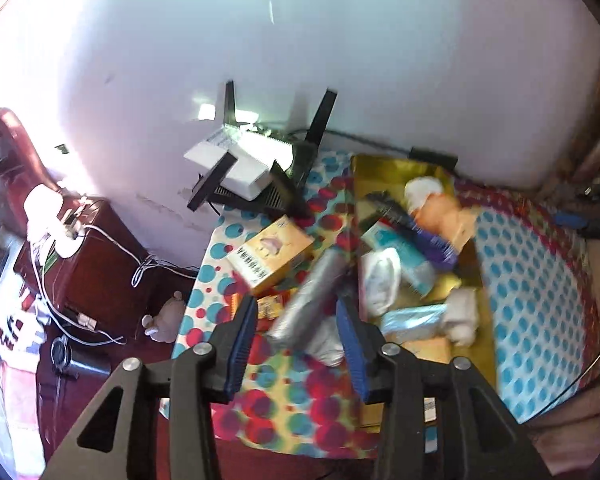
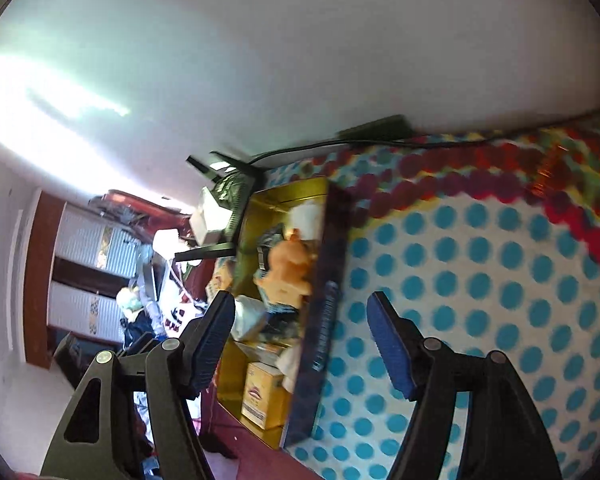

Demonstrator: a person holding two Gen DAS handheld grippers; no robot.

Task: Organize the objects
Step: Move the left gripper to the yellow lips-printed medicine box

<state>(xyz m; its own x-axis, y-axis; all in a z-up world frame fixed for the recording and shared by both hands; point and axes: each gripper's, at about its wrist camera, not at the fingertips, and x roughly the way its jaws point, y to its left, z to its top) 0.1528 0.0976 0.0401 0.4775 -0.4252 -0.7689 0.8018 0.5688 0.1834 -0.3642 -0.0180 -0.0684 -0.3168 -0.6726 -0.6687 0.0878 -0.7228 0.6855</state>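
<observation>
Silver pouch is lying on the dotted cloth, leaning against the left wall of the gold box. Left gripper is hovering spread around its near end, not gripping. Right gripper is gaping wide, straddling the box's right wall.

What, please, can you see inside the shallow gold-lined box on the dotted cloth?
Inside the gold-lined box: an orange plush toy, a purple comb, white cloth bundles and a yellow carton. Anything beneath them is hidden.
</observation>
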